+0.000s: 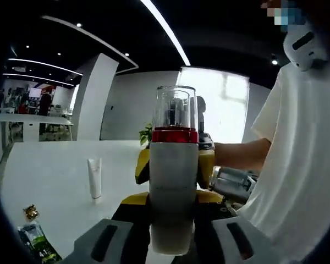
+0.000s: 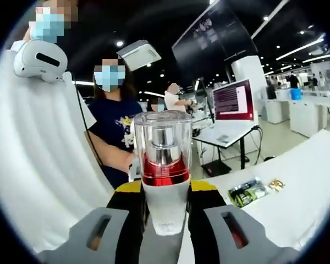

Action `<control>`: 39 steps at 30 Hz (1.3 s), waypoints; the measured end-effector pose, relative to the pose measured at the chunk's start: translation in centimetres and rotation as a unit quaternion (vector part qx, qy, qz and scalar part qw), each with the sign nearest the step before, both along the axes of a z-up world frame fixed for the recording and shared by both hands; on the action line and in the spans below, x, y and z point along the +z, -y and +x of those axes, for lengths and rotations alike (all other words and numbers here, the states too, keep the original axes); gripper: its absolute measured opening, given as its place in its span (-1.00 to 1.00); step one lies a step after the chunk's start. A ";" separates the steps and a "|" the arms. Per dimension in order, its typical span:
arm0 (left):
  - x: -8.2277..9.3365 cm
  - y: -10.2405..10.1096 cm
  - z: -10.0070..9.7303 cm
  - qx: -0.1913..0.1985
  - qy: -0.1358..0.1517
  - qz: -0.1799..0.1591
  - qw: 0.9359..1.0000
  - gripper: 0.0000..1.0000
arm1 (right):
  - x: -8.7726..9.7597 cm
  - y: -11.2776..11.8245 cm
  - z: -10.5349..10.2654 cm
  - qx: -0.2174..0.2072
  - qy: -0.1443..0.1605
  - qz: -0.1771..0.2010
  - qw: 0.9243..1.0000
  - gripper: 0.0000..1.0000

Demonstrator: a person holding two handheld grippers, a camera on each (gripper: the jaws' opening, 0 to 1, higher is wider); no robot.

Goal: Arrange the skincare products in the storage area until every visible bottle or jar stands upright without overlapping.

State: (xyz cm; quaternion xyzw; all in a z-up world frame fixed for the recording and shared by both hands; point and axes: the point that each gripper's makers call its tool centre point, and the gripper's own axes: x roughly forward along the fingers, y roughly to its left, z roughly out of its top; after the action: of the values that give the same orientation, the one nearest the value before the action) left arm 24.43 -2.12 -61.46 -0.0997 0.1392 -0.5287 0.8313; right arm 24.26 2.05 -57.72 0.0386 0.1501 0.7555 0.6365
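A frosted grey bottle (image 1: 173, 192) with a red collar and a clear cap stands upright between the black fingers of my left gripper (image 1: 170, 236), which is shut on its lower body. In the right gripper view the same bottle (image 2: 165, 165) sits between the fingers of my right gripper (image 2: 166, 225), shut on it from the opposite side. The yellow-bodied right gripper (image 1: 206, 165) shows just behind the bottle in the left gripper view. A white tube (image 1: 94, 177) stands upright on the white table (image 1: 49, 187), apart to the left.
A green sachet (image 1: 37, 242) and a small gold item (image 1: 30, 212) lie near the table's edge; the sachet (image 2: 247, 191) also lies right of the bottle. A person in a white shirt (image 1: 302, 165) stands close. Other people and desks fill the background.
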 end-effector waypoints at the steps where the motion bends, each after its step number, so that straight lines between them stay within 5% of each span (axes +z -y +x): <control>1: 0.0 -0.1 0.2 0.010 -0.004 -0.001 1.000 -0.42 | 0.0 -0.2 0.2 -0.008 -0.006 -0.003 1.000 -0.44; 5: -0.4 -1.3 2.1 0.077 0.006 0.022 0.997 -0.43 | -0.3 -1.1 2.1 -0.082 -0.003 -0.018 0.996 -0.39; 11: -0.2 -2.3 3.9 0.152 0.009 0.034 0.988 -0.43 | 0.0 -2.5 4.5 -0.203 -0.033 -0.014 0.979 -0.34; 15: -0.8 -2.9 4.8 0.197 -0.003 0.053 0.979 -0.43 | -0.6 -2.4 6.0 -0.288 -0.053 -0.031 0.956 -0.38; 17: -1.4 -3.4 5.2 0.226 0.013 0.097 0.969 -0.43 | -1.1 -2.3 6.3 -0.316 -0.045 -0.047 0.946 -0.40; 18: -1.6 -3.4 5.2 0.238 0.013 0.109 0.965 -0.43 | -1.5 -2.1 6.7 -0.356 -0.038 -0.051 0.932 -0.42; 21: -2.1 -3.2 5.1 0.250 0.020 0.124 0.960 -0.43 | -1.9 -1.9 6.6 -0.391 -0.032 -0.045 0.919 -0.42; 30: -3.3 -2.8 4.2 0.246 0.011 0.136 0.960 -0.40 | -2.9 -1.6 5.2 -0.330 -0.009 -0.066 0.941 -0.46; 32: -3.1 -2.3 3.8 0.216 0.004 0.119 0.969 -0.40 | -2.7 -1.6 5.0 -0.306 0.017 -0.072 0.949 -0.46; 39: -1.0 -1.3 2.3 0.119 0.013 0.046 0.992 -0.33 | -1.0 -1.1 3.1 -0.173 -0.001 -0.033 0.984 -0.46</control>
State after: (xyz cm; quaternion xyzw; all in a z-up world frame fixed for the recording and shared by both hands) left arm 26.74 -0.79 -62.50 -0.0698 0.1397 -0.4207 0.8937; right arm 27.35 3.18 -58.71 0.0439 0.1663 0.6285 0.7585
